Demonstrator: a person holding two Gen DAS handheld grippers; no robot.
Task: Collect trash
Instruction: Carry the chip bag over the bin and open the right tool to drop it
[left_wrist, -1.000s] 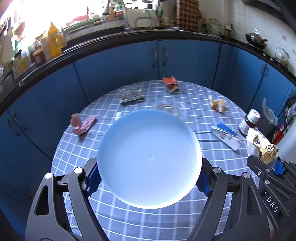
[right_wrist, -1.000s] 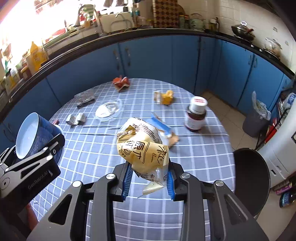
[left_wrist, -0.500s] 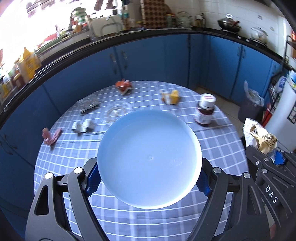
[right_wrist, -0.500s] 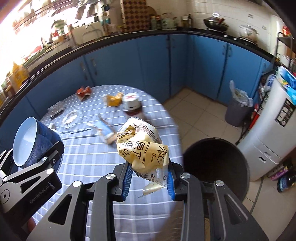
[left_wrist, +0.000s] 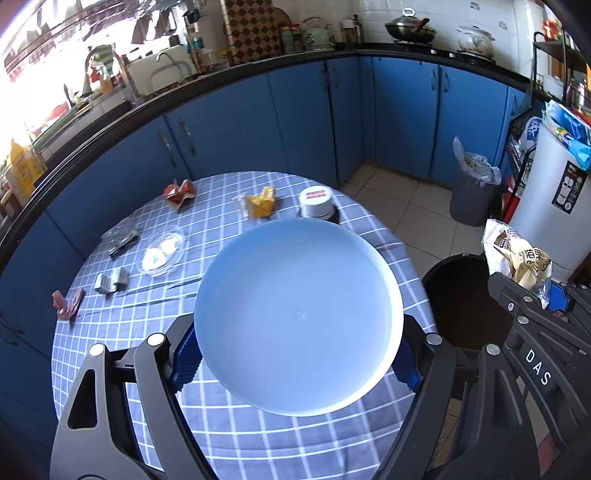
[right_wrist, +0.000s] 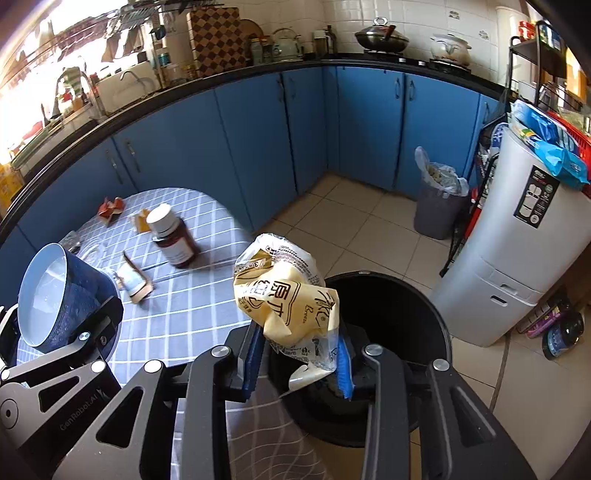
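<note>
My right gripper (right_wrist: 299, 360) is shut on a crumpled yellow snack bag (right_wrist: 284, 295), which hangs over the near rim of a black bin (right_wrist: 388, 314) beside the table. My left gripper (left_wrist: 297, 362) is shut on a bowl (left_wrist: 299, 314), white inside and dark blue outside, held above the checked table (left_wrist: 110, 332). On the table lie a red wrapper (left_wrist: 179, 190), a yellow wrapper (left_wrist: 260, 201), a clear plastic lid (left_wrist: 162, 249), a silver wrapper (left_wrist: 110, 282) and a pink wrapper (left_wrist: 68, 302). The left wrist view has the bag (left_wrist: 517, 254) at its right edge.
A brown bottle with a white cap (right_wrist: 171, 236) and a torn blue-white packet (right_wrist: 133, 280) lie on the table. A grey lined bin (right_wrist: 437, 199) stands by the blue cabinets (right_wrist: 258, 129). A white appliance (right_wrist: 517, 258) stands on the tiled floor at right.
Both grippers have swung right, away from the middle of the table. The black bin has come into view, and the yellow bag now hangs over it. Both grips are unchanged.
</note>
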